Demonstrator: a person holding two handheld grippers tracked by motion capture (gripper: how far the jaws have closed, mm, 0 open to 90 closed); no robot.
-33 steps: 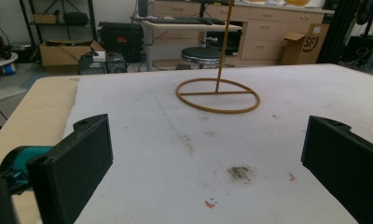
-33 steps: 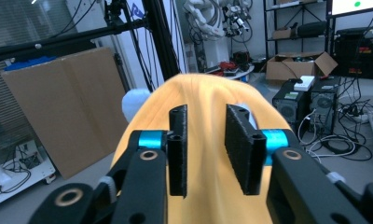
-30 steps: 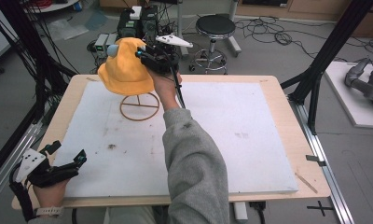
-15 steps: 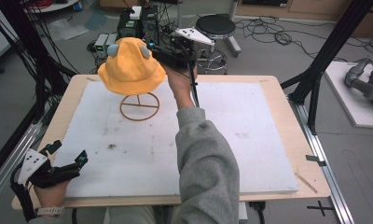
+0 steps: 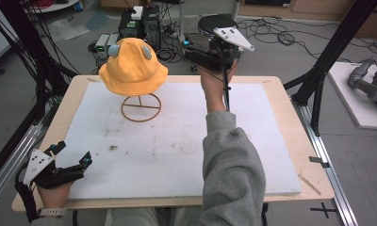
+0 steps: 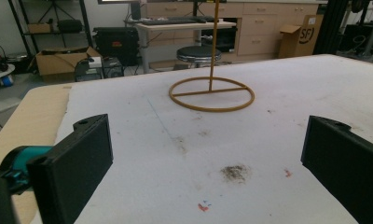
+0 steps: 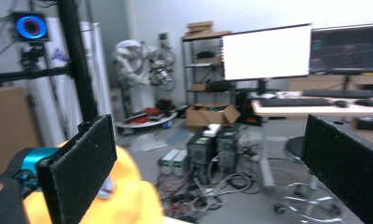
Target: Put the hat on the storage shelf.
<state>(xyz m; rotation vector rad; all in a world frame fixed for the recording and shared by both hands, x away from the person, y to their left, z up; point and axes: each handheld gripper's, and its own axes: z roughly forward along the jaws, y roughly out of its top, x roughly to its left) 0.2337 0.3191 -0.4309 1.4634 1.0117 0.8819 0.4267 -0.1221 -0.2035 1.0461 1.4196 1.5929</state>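
The left gripper (image 5: 73, 162) rests at the near left corner of the white board (image 5: 177, 141), its jaws spread wide with nothing between them. In the left gripper view a dark smudge (image 6: 234, 172) lies on the board just ahead of the open jaws, and the brass ring base of the hat stand (image 6: 211, 93) sits farther ahead, well apart from them. The right gripper (image 5: 196, 51) is raised beyond the far edge of the table (image 5: 290, 122), held up by the person's hand (image 5: 214, 87); its jaws also stand wide apart and grip nothing. The yellow hat (image 5: 132, 68) sits on top of the stand, to the left of the right gripper and apart from it; in the right gripper view its yellow cloth (image 7: 128, 196) shows below the left jaw.
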